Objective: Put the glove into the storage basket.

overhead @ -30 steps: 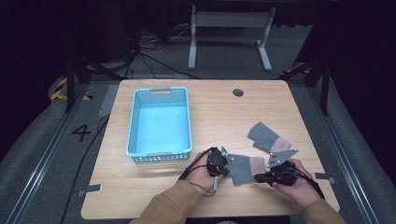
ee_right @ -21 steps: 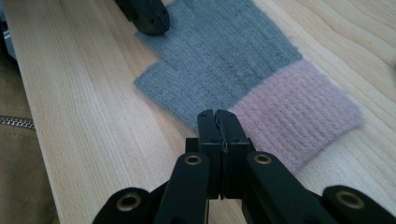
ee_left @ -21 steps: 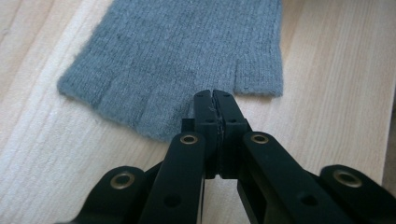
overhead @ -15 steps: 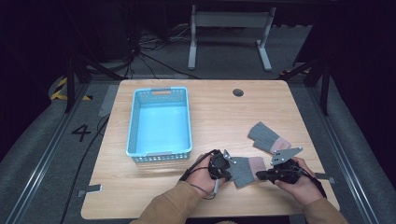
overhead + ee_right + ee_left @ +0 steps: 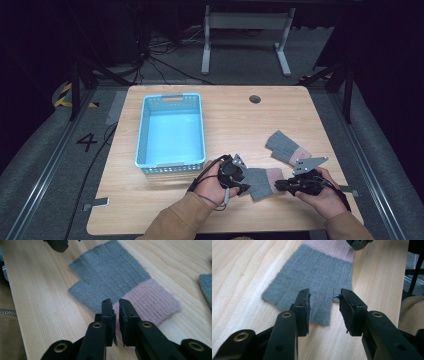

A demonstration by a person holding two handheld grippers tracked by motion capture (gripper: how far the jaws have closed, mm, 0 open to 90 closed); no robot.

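Right gripper (image 5: 115, 312): You are pinching the near edge of the glove (image 5: 120, 287) just where the grey part is meeting the pink cuff (image 5: 152, 302). The jaws are squeezing almost together on the knit. Be keeping that squeeze firm so the cloth is not slipping out.

Left gripper (image 5: 324, 305): Your jaws are standing spread apart over the short finger ends of the same glove (image 5: 317, 277). They are not holding anything yet. Be sliding one jaw under the grey edge before you are closing.

Glove: It is lying flat on the table (image 5: 230, 120), near the front edge, between your two hands (image 5: 261, 181). Be lifting both ends at the same height, so it is not folding or dragging.

Second glove (image 5: 287, 147): It is resting a little farther back on the right, apart from the first one. Be keeping your right gripper (image 5: 280, 186) from bumping it.

Blue basket (image 5: 171, 162): It is sitting farther back on the left, just beyond your left gripper (image 5: 241, 186). If the glove is going there, you are needing to carry it up over the near wall.
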